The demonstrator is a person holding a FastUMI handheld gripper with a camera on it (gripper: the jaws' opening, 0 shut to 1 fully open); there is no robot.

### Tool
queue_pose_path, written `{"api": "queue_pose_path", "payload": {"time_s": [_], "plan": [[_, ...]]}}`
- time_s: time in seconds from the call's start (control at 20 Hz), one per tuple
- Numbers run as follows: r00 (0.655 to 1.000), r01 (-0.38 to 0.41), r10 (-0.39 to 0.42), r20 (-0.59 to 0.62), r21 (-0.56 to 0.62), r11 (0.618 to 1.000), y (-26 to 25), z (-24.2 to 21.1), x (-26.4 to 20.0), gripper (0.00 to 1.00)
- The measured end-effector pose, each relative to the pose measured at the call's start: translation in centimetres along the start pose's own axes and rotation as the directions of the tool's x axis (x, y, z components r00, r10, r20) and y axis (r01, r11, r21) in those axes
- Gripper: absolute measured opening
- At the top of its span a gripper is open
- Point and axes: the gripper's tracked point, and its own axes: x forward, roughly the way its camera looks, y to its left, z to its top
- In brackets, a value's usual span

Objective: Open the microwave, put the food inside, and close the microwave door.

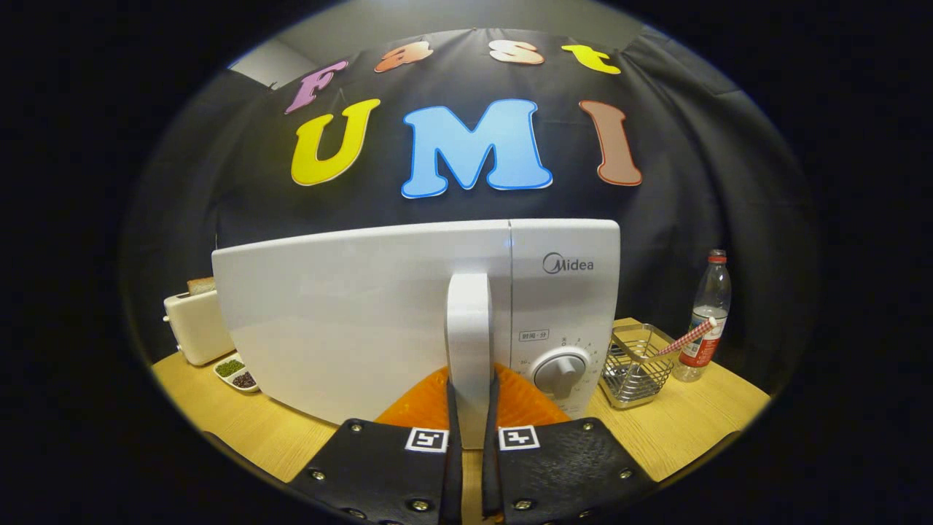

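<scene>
A white microwave [350, 321] stands on the wooden table, its door shut. A white vertical handle [469, 343] runs down the door's right side, beside the control panel with a round dial [559, 373]. My gripper [470, 408] is shut on this handle: the orange fingers [419, 405] press on it from left and right, low on the bar. The food is not visible from here.
A white toaster [195, 324] with bread stands left of the microwave, with a small two-part dish [237, 373] of dark and green grains before it. To the right are a wire basket [638, 364] holding a red striped stick and a plastic water bottle [707, 313].
</scene>
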Motion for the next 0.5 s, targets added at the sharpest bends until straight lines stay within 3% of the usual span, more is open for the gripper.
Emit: {"api": "queue_pose_path", "payload": {"time_s": [0.25, 0.5], "plan": [[0.999, 0.030, -0.026, 0.043, -0.098, 0.995, 0.8, -0.2, -3.1, 0.11], [0.989, -0.121, 0.112, -0.093, -0.100, 0.988, 2.9, -1.3, -8.0, 0.11]]}}
